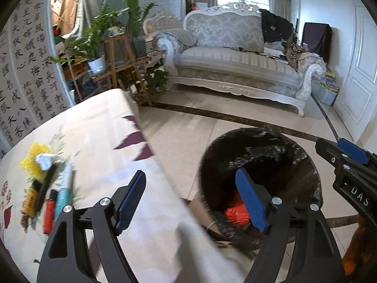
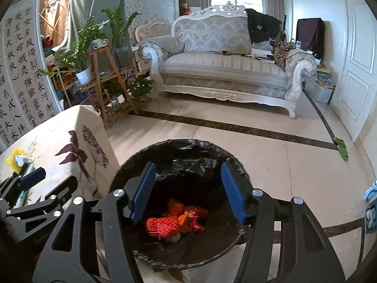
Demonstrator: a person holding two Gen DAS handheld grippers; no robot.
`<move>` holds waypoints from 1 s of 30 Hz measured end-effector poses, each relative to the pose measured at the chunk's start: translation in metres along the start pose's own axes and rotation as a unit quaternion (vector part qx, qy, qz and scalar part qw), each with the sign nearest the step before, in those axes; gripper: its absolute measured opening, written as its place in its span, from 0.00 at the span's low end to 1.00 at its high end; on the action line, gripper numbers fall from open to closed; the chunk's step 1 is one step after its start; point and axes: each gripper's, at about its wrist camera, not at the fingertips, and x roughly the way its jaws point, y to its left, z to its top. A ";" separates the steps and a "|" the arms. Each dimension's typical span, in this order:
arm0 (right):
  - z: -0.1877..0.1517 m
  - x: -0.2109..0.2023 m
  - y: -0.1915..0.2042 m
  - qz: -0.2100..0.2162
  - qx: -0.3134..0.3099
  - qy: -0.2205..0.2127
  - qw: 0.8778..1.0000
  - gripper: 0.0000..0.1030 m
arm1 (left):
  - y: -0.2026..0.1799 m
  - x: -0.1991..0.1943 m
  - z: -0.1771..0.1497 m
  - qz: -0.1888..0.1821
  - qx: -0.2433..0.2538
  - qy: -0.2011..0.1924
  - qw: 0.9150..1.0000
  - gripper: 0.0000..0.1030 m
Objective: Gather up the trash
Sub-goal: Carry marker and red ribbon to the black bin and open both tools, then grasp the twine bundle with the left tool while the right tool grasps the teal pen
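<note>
A bin with a black liner (image 1: pixel 304 162) (image 2: pixel 179 151) stands on the floor beside the cloth-covered table (image 1: pixel 99 127). Orange and red trash (image 2: pixel 174 219) lies at its bottom. My right gripper (image 2: pixel 187 191) is open and empty above the bin mouth. My left gripper (image 1: pixel 192 200) is open and empty, over the table edge and bin rim. On the table at the left lie a yellow wrapper (image 1: pixel 35 158), a crumpled white paper (image 1: pixel 46 160), a black stick (image 1: pixel 46 188), a red lighter (image 1: pixel 48 214) and a teal tube (image 1: pixel 63 188).
A white sofa (image 1: pixel 235 59) stands across the tiled floor. A wooden plant stand with potted plants (image 1: pixel 117 56) is behind the table. A calligraphy screen (image 1: pixel 26 66) is at the left. A green object (image 2: pixel 341 148) lies near the white door (image 2: pixel 353 59).
</note>
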 end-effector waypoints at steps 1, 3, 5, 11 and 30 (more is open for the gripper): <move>0.000 -0.001 0.004 0.003 -0.001 0.000 1.000 0.55 | 0.006 -0.003 -0.001 0.004 -0.003 0.000 1.000 0.74; -0.001 -0.003 0.016 0.013 -0.005 0.000 1.000 0.55 | 0.020 -0.008 -0.004 0.014 -0.010 0.000 1.000 0.74; -0.003 -0.004 0.029 0.026 -0.010 0.001 1.000 0.55 | 0.036 -0.015 -0.007 0.029 -0.020 -0.003 0.999 0.74; -0.006 -0.009 0.075 0.069 -0.036 0.006 0.997 0.55 | 0.086 -0.037 -0.018 0.073 -0.048 -0.011 0.996 0.74; -0.020 -0.019 0.212 0.164 -0.123 0.023 0.978 0.55 | 0.242 -0.062 -0.082 0.180 -0.156 0.034 0.971 0.72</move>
